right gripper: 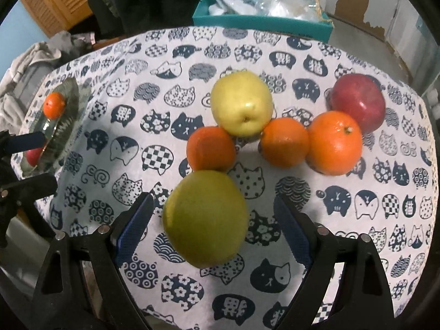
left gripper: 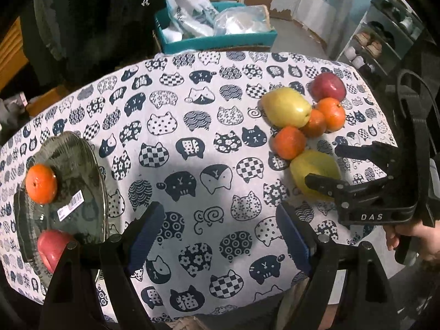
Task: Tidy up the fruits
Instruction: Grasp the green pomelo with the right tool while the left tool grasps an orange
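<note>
1. We are lining the right gripper [right gripper: 211, 220] up on the nearest green pear [right gripper: 205, 217], fingers spread wide apart on either side of it and not touching it yet.
2. The pear is sitting on the cat-print tablecloth [right gripper: 343, 220], at the front of the loose fruit cluster and touching a small orange [right gripper: 210, 148] behind it.
3. Behind that we are seeing a yellow pear [right gripper: 242, 104], two more oranges [right gripper: 284, 141] and a red apple [right gripper: 357, 101], all huddled close.
4. We are judging this pear firm and fairly heavy, with smooth, waxy skin that could slip; it is round, so it may roll if nudged.
5. The best hold looks to be across the widest part of the body, pads level on opposite sides, squeezing only enough not to bruise.
6. Meanwhile the left gripper [left gripper: 220, 236] is hovering over bare cloth, jaws apart and empty.
7. The glass plate [left gripper: 90, 165] is waiting at the left end of the table, already carrying an orange [left gripper: 41, 183] and a red apple [left gripper: 52, 247].
</note>
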Demonstrator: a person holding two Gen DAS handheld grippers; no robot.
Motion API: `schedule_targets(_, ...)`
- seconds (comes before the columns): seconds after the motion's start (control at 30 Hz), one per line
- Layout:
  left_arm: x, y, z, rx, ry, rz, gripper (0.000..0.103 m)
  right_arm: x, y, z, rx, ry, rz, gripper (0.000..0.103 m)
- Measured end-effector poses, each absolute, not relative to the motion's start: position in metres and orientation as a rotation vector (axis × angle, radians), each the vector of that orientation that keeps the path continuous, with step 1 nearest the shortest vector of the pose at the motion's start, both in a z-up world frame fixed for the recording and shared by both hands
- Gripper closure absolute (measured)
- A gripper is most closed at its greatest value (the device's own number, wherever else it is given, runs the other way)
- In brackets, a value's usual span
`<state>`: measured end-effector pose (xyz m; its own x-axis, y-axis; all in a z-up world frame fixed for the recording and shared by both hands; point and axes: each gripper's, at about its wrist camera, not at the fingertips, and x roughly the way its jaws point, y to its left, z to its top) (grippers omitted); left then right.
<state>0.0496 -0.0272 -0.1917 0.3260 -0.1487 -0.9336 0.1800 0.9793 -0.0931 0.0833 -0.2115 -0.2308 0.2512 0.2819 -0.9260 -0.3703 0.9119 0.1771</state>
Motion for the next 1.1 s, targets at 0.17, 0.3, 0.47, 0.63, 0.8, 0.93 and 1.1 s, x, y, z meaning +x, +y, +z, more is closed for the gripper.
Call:
schedule_targets(0.17, 0.054, -0.024, -0.198, 0.014, 1.241, -0.205, 0.018, 0.083, -0.207, -0.243, -0.108, 1.266, 0.45, 0.014)
schedule_targets(0.3, 0.057, -0.025, -0.2, 0.019, 1.241, -0.205, 0.018, 0.084, -0.208, -0.249, -0.103, 1.294, 0.462, 0.022)
schedule_targets(0.47, 0.063, -0.03, -0.2, 0.01, 1.245, -0.208, 0.018, 0.082, -0.205, -0.252, -0.112, 1.3, 0.48, 0.03)
schedule_targets(0.63, 0.071, -0.041, -0.198, -0.001, 1.239, -0.224, 0.018, 0.077, -0.212, -0.249, -0.124, 1.284, 0.453, 0.031)
schedule_targets(0.8, 0.081, -0.057, -0.198, -0.023, 1.239, -0.255, 0.018, 0.077, -0.242, -0.238, -0.069, 1.26, 0.395, 0.031)
schedule_targets(0.93, 0.091, -0.075, -0.204, -0.026, 1.246, -0.28, 0.018, 0.08, -0.266, -0.228, -0.027, 1.228, 0.341, 0.031)
schedule_targets(1.1, 0.102, -0.098, -0.215, 0.001, 1.253, -0.308, 0.018, 0.083, -0.29, -0.218, -0.002, 1.19, 0.296, 0.031)
